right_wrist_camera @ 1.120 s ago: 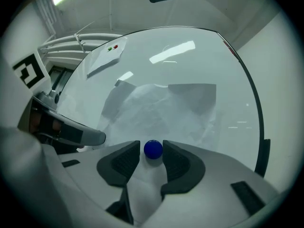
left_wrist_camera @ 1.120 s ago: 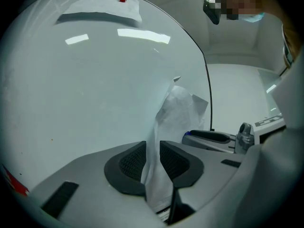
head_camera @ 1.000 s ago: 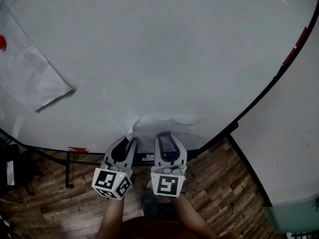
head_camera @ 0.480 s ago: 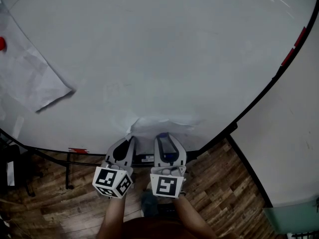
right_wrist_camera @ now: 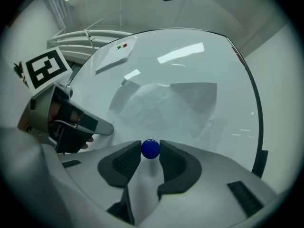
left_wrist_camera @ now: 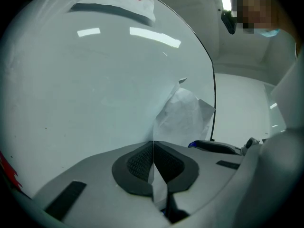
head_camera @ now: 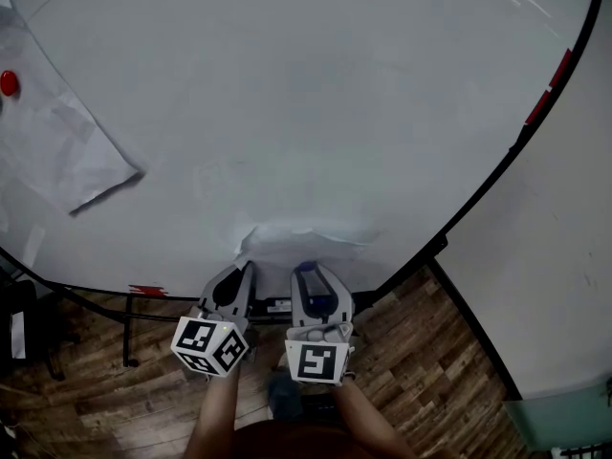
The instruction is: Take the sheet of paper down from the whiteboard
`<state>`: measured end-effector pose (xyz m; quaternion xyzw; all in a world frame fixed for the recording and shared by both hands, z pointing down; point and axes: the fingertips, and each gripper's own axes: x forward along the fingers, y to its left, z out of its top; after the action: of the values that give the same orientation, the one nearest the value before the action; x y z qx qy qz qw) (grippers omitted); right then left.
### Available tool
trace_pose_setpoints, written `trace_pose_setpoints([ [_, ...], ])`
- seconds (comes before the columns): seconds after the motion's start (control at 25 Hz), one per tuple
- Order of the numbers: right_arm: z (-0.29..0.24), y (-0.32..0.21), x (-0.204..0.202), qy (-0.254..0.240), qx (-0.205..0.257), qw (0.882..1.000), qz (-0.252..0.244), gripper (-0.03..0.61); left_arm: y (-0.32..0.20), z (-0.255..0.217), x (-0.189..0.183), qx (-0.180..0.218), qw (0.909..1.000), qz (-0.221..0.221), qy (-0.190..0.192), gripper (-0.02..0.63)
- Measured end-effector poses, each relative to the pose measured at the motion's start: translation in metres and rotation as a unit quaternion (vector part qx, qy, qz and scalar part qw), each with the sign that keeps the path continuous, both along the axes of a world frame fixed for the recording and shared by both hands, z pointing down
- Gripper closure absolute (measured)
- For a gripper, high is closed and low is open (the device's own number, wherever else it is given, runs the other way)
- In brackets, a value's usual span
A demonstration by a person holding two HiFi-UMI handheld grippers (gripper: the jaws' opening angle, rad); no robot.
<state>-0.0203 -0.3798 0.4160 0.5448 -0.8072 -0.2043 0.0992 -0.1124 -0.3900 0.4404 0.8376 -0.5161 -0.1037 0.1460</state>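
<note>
A crumpled white sheet of paper (head_camera: 306,242) lies against the lower part of the whiteboard (head_camera: 316,94), just ahead of both grippers. My left gripper (head_camera: 245,270) is shut on the sheet's lower left edge. In the left gripper view the thin paper (left_wrist_camera: 185,113) runs straight between the closed pads (left_wrist_camera: 137,163) of that gripper (left_wrist_camera: 153,163). My right gripper (head_camera: 310,270) is on the sheet's lower edge. In the right gripper view this gripper (right_wrist_camera: 151,152) has its pads pressed on a small blue ball magnet (right_wrist_camera: 150,148) that sits on the sheet (right_wrist_camera: 161,103).
A second sheet (head_camera: 57,151) hangs at the board's left under a red magnet (head_camera: 9,82). The board's black frame (head_camera: 478,199) curves down the right, with red marks (head_camera: 559,65) on it. Beyond it are a pale wall (head_camera: 564,256) and a wooden floor (head_camera: 430,381) below.
The left gripper's jaws have closed onto the sheet's edge, and the paper there puckers a little more. Both hands have stayed where they were.
</note>
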Motion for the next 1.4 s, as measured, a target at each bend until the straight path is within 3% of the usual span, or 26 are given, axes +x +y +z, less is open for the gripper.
trace_pose_setpoints([
  [0.56, 0.0, 0.014, 0.011, -0.011, -0.004, 1.0, 0.0, 0.445, 0.015, -0.007, 0.001, -0.002, 0.9999, 0.003, 0.016, 0.59],
  [0.96, -0.008, 0.035, 0.023, -0.031, 0.006, 1.0, 0.005, 0.445, 0.045, -0.016, -0.026, -0.003, 0.9994, -0.022, 0.027, 0.59],
  [1.4, -0.007, 0.059, 0.04, -0.041, -0.019, 0.999, 0.019, 0.445, 0.081, -0.016, -0.058, -0.011, 0.9978, -0.053, 0.038, 0.589],
])
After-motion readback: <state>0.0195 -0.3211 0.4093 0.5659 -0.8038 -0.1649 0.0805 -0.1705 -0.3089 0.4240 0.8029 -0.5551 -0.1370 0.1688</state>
